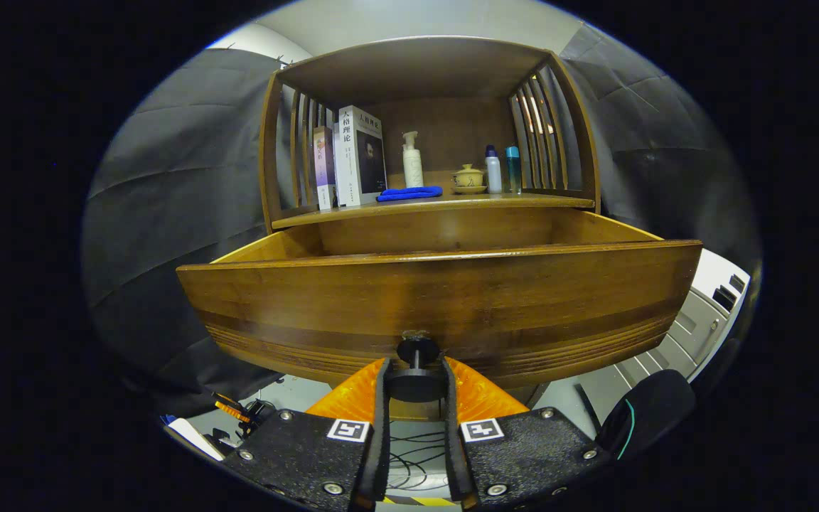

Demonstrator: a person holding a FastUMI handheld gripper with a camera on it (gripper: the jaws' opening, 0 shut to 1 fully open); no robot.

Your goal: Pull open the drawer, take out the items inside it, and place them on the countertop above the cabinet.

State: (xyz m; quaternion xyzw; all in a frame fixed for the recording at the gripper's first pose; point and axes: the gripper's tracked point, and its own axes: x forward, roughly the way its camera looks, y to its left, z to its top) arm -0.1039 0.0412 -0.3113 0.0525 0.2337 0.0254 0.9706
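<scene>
The wooden drawer (438,306) is pulled well out of the cabinet, its broad front panel facing me. Its dark round knob (416,375) sits between my gripper's (415,377) two fingers, which press on it from both sides. The inside of the drawer is hidden behind the front panel; only the upper inner walls show. Above it runs the countertop (516,201), with books (352,156), a blue cloth (409,193), a white pump bottle (412,161), a small lidded cup on a saucer (468,178) and two small bottles (502,171) on it.
Slatted wooden sides and a roof enclose the countertop shelf. Dark cloth hangs on both sides of the cabinet. A grey-white unit (701,313) stands at the right, and cables (409,462) lie on the floor below my fingers.
</scene>
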